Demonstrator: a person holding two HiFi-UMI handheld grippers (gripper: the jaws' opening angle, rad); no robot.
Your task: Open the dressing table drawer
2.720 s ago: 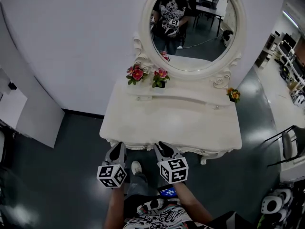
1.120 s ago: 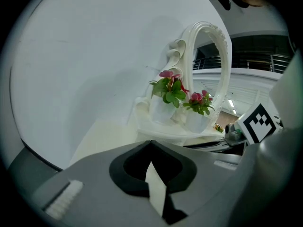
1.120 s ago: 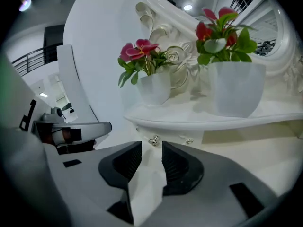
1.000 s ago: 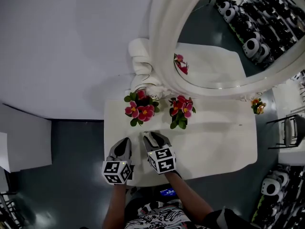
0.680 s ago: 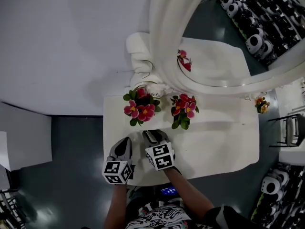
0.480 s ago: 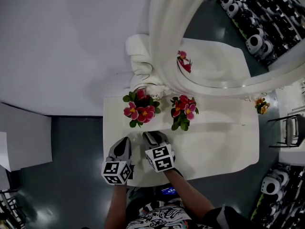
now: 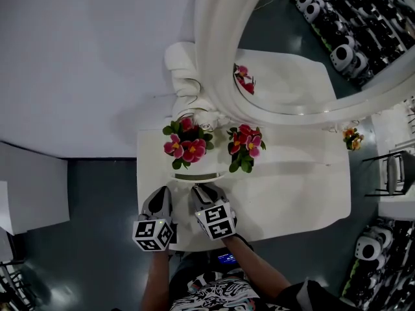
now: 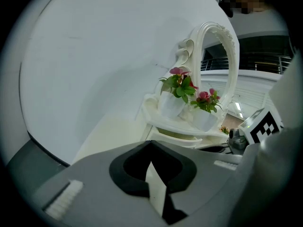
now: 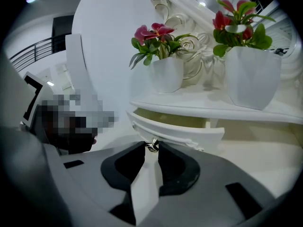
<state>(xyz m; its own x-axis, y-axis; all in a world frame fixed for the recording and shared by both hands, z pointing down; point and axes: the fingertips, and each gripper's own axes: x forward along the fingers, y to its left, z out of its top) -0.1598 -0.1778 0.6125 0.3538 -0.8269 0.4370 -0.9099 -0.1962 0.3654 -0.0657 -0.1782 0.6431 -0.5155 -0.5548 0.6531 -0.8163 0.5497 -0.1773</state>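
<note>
Currently the right gripper [image 9: 151, 147] has its fingers [image 9: 127, 165] drawn in to a narrow gap on the small metal knob [image 9: 152, 145] of the drawer [image 9: 177, 132]. The knob sits at the very tips and touches both.

The drawer lies under the raised shelf [image 9: 213, 109] at the back left of the counter [image 7: 292, 196]. It is already ajar: a yellowish strip of its inside shows above the front.

Judged step: the pull, begun, not finished. The next move calls for a straight draw toward the person, along the drawer's run, with a firm grip. The hold is shallow, so a tilted pull could let the knob slip out.

The left gripper [image 8: 151, 143] has its tips together and holds nothing. It hovers over the counter's left end, just beside the right one and clear of the drawer.

Around: a left flower pot [image 9: 166, 74] and a right flower pot [image 9: 250, 77] stand on the shelf, directly above the drawer. An oval mirror [image 7: 217, 76] stands behind. Nothing visible blocks the drawer's path.
</note>
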